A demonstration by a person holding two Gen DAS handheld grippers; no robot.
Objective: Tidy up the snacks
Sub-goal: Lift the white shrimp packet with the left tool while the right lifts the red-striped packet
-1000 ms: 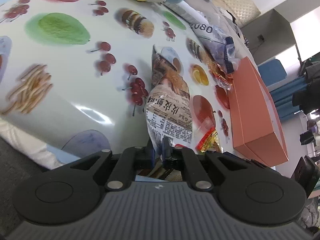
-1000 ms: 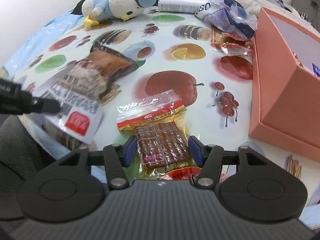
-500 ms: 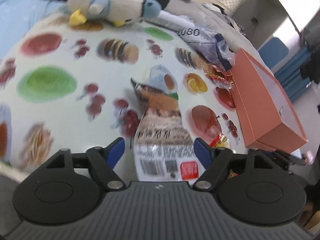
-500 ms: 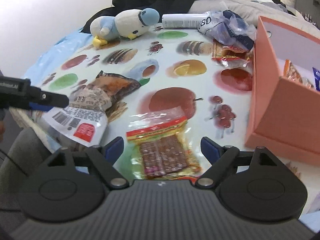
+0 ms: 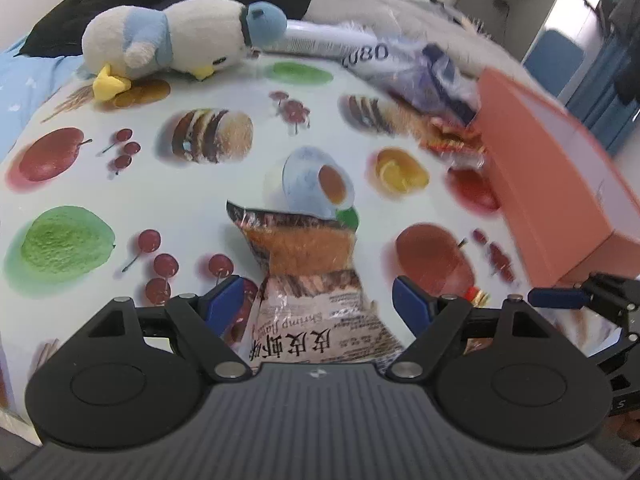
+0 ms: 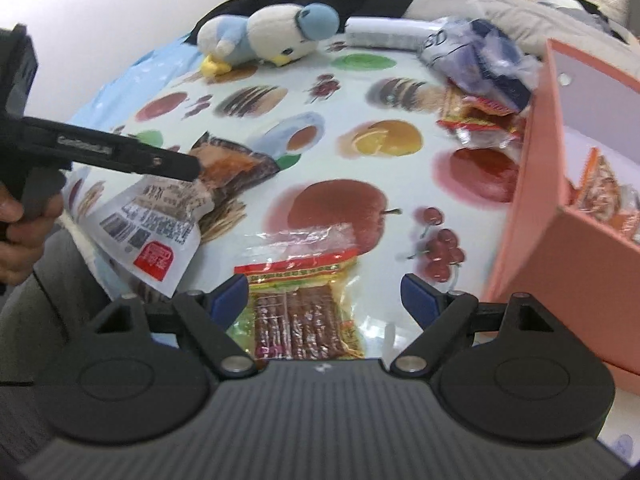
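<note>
A shrimp snack bag (image 5: 312, 280) lies on the fruit-print tablecloth (image 5: 100, 184) between the open jaws of my left gripper (image 5: 318, 304); nothing grips it. It also shows in the right wrist view (image 6: 168, 216), with the left gripper's finger (image 6: 120, 152) over it. A clear packet of brown sticks with a red-yellow header (image 6: 300, 300) lies between the open jaws of my right gripper (image 6: 322, 298). The orange box (image 6: 568, 208) stands at the right and holds snack packets (image 6: 600, 184).
A plush bird (image 5: 180, 40) lies at the back. A white tube (image 6: 384, 34), a blue-clear bag (image 6: 480, 56) and red snack packets (image 6: 480, 120) lie at the back right beside the box. The cloth's front edge is near both grippers.
My left gripper let go of the shrimp bag and opened wide, then pulled back. My right gripper opened wider around the stick packet and rose a little.
</note>
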